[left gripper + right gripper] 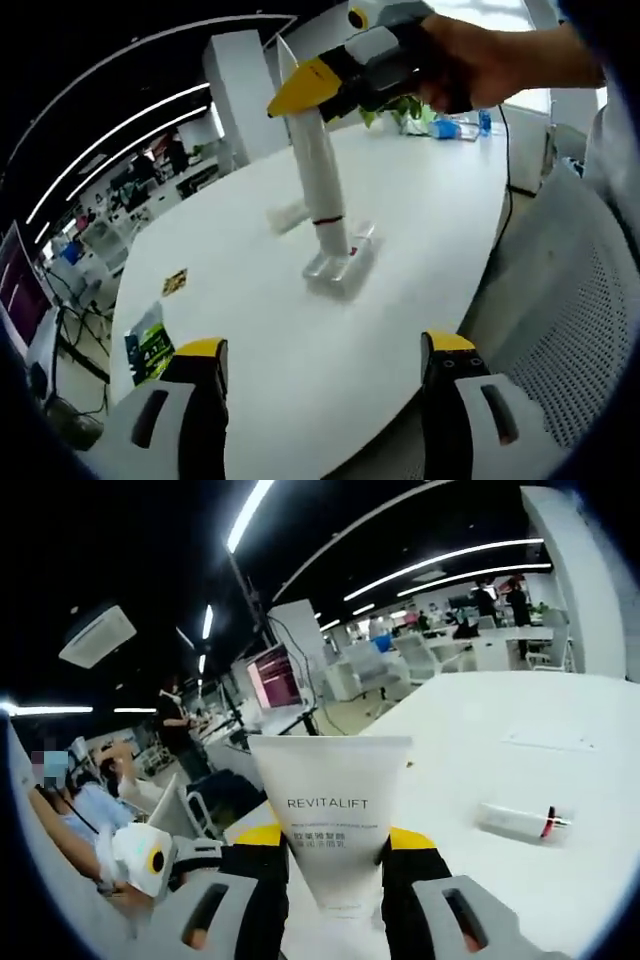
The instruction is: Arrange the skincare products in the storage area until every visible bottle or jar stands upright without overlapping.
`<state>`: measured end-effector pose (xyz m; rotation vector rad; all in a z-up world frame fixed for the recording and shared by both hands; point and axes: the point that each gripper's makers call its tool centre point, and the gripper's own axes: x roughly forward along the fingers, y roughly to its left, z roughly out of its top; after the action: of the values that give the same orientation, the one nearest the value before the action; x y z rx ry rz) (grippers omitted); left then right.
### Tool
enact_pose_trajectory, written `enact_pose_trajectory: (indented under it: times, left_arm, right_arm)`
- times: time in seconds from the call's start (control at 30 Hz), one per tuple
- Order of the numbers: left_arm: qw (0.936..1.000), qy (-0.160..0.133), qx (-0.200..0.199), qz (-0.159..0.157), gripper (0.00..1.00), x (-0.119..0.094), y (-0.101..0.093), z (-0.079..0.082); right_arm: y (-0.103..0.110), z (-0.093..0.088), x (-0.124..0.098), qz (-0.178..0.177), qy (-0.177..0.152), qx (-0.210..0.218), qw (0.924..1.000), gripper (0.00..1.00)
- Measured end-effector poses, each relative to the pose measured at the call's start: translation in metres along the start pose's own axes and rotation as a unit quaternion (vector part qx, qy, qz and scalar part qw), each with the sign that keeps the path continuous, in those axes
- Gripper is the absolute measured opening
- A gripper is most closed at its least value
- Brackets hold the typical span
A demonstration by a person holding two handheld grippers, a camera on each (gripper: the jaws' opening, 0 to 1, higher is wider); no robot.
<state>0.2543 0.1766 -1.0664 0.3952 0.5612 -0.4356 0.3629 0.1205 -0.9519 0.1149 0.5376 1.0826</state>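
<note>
Between right fingers [335, 855], upright tube [330, 810]

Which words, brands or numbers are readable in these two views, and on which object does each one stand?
"REVITALIFT": on the white squeeze tube held in the right gripper.
Two smaller lines under it: too small to read.
Small white tube with a dark band lying on the white table: no readable text.
Green-and-black packet and small yellow-black card: print blurred.
</note>
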Motion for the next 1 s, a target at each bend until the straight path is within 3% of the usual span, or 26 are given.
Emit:
enact_pose_trajectory:
  times: [0.17, 0.33, 0.5, 0.57, 0.6, 0.63, 0.7, 0.83, 1.0]
  left_arm:
    - [0.9998, 0.015, -0.009, 0.012, 0.82, 0.001, 0.007, -0.007]
    - [0.9994, 0.005, 0.024, 0.023, 0.83, 0.0, 0.01, -0.002]
    - [0.9995, 0.007, 0.013, 0.028, 0.86, 0.0, 0.013, -0.004]
    - [0.9997, 0.014, 0.009, 0.019, 0.79, 0.0, 0.01, -0.006]
    - [0.9998, 0.016, -0.007, 0.005, 0.68, -0.003, 0.005, -0.005]
    - [0.9999, 0.01, -0.006, 0.004, 0.49, -0.006, 0.005, -0.003]
    - [0.9997, -0.003, 0.025, 0.006, 0.28, -0.009, 0.005, 0.003]
    - [0.9984, 0.015, 0.046, -0.03, 0.14, -0.007, -0.009, -0.002]
    - [0.9993, 0.012, 0.03, -0.019, 0.24, -0.007, -0.002, -0.001]
  right_arm:
    - [-0.021, 0.014, -0.004, -0.018, -0.011, 0.006, 0.9998, 0.3]
    - [-0.041, 0.025, -0.007, -0.034, -0.013, 0.002, 0.9993, 0.3]
    - [-0.06, 0.038, -0.009, -0.048, -0.015, -0.004, 0.9987, 0.3]
    - [-0.068, 0.045, -0.009, -0.054, -0.016, -0.013, 0.9984, 0.3]
    - [-0.071, 0.048, -0.009, -0.056, -0.016, -0.015, 0.9982, 0.3]
    - [-0.076, 0.052, -0.01, -0.059, -0.015, -0.02, 0.998, 0.3]
    - [-0.081, 0.058, -0.01, -0.063, -0.019, -0.023, 0.9976, 0.3]
    - [-0.089, 0.063, -0.009, -0.069, -0.021, -0.025, 0.9971, 0.31]
    - [-0.095, 0.061, -0.001, -0.068, -0.013, -0.024, 0.9973, 0.31]
